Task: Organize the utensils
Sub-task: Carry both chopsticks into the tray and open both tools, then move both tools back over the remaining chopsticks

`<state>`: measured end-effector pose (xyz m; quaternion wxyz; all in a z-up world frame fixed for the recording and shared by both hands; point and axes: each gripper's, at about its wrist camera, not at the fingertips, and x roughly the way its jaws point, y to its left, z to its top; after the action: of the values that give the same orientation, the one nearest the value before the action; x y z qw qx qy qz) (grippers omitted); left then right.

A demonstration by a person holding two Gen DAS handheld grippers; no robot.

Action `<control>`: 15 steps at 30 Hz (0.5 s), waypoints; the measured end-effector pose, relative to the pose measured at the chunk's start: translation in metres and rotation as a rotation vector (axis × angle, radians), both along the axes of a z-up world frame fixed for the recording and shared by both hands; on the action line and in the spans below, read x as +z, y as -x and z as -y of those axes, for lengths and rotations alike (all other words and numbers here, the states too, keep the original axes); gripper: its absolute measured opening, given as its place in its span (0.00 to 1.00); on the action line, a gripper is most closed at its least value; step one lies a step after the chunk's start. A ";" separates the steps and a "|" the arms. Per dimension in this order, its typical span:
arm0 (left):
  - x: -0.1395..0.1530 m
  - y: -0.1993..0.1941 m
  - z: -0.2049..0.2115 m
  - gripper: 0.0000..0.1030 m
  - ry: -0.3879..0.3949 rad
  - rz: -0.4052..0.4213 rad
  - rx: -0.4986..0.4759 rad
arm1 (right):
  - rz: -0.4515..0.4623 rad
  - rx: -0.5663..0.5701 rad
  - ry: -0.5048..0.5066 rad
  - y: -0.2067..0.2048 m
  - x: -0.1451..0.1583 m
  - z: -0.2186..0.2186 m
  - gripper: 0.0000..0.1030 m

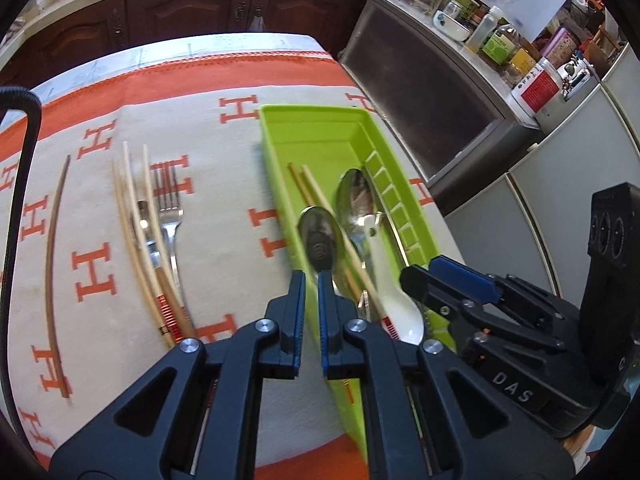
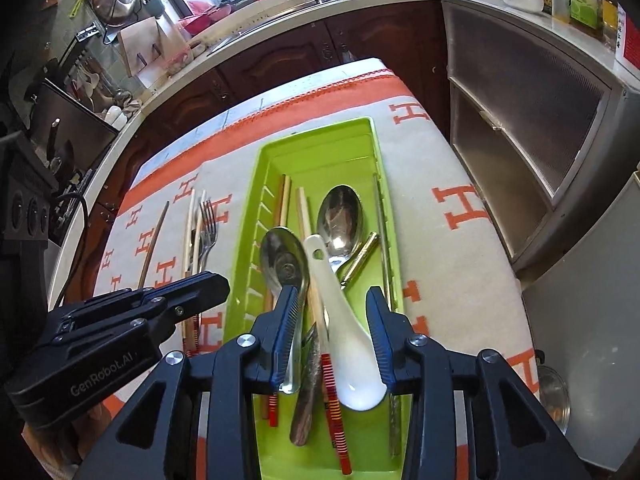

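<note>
Left gripper: we see its jaws nearly together, nothing between them, above the tray's near left wall.
Right gripper: we see its jaws apart, the white ceramic spoon lying between them, pads not pressing.
Green tray: holds 2 metal spoons, chopsticks, the white spoon.
Cloth: fork, chopsticks and 1 brown stick left of the tray.
</note>
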<state>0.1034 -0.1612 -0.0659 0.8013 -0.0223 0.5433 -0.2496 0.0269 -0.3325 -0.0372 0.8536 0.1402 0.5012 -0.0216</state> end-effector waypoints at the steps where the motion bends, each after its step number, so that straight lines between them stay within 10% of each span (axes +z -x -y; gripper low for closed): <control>1: 0.001 0.001 -0.007 0.03 -0.005 0.002 0.011 | 0.002 0.007 0.002 0.001 0.001 -0.004 0.35; 15: 0.012 0.007 -0.104 0.03 -0.066 0.051 0.187 | 0.013 0.158 0.001 0.005 0.016 -0.076 0.35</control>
<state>0.0962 -0.0571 -0.0537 0.8348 -0.0400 0.5263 -0.1562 0.0216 -0.2562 -0.0216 0.8559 0.0999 0.5052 0.0466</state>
